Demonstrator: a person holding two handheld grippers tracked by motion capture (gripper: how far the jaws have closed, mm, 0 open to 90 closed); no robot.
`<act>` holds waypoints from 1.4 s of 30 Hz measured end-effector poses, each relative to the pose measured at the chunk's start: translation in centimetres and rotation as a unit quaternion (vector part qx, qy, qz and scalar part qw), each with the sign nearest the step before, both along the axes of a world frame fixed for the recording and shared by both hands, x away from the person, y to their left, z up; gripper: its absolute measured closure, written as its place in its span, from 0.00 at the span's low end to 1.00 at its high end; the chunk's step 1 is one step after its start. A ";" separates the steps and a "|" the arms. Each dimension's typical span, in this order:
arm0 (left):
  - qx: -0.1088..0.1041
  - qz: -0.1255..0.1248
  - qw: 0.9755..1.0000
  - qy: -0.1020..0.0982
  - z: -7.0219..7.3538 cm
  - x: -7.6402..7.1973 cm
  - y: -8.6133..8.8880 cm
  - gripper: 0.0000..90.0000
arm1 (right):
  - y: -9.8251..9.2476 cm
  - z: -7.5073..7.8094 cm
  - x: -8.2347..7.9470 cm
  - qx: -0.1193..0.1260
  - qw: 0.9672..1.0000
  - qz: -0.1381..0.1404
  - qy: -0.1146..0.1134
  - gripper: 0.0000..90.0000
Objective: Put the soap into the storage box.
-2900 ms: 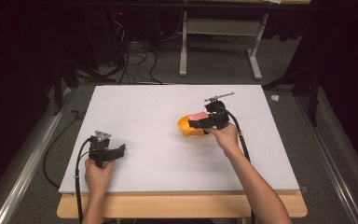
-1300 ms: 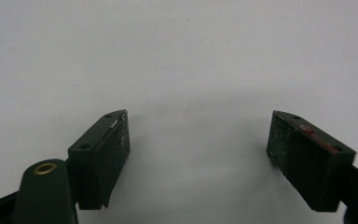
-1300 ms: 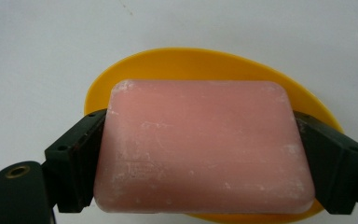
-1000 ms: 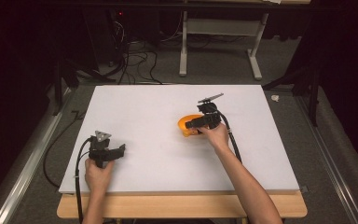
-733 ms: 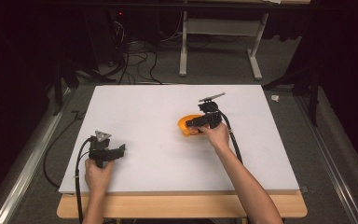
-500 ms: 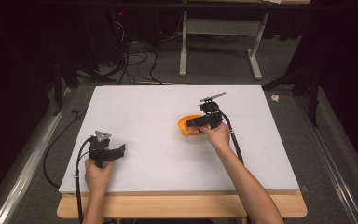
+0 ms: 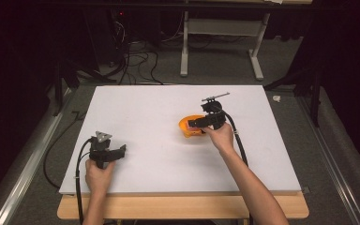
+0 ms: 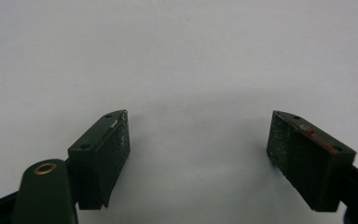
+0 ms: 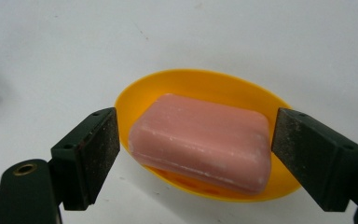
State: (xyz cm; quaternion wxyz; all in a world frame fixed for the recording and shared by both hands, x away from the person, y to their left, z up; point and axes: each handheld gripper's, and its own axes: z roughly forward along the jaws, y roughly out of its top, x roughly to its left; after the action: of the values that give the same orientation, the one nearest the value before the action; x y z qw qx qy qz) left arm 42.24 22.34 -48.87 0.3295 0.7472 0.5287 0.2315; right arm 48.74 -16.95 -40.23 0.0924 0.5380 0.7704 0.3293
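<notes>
A big white board lies on a wooden bench in a dark room with a grey floor and black cables behind. There is one orange dish near the middle of the board, with one pink soap lying in it. There are two grippers. The right gripper has its jaws wide apart, one on each side of the soap, not touching it. The left gripper has its jaws apart over bare board near the front left.

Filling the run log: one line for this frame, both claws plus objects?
left claw: open, over bare table | right claw: open, straddling pink soap bar | soap: in orange dish
</notes>
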 end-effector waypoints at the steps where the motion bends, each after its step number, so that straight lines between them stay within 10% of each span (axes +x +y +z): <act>1: 0.000 0.000 1.000 -0.001 0.0 0.0 0.0 0.24 | 0.0 0.1 -0.1 -0.001 1.000 0.001 -0.005 0.18; 42: 0.001 0.001 1.000 -0.001 0.0 0.0 0.0 0.24 | -6.8 3.5 -4.2 -0.010 0.994 -0.017 -0.108 0.26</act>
State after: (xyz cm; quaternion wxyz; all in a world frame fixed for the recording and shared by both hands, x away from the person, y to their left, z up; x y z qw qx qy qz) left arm 42.24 22.32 -48.88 0.3292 0.7469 0.5288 0.2328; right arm 44.52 -23.75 -36.75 0.1862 0.5111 0.7500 0.3764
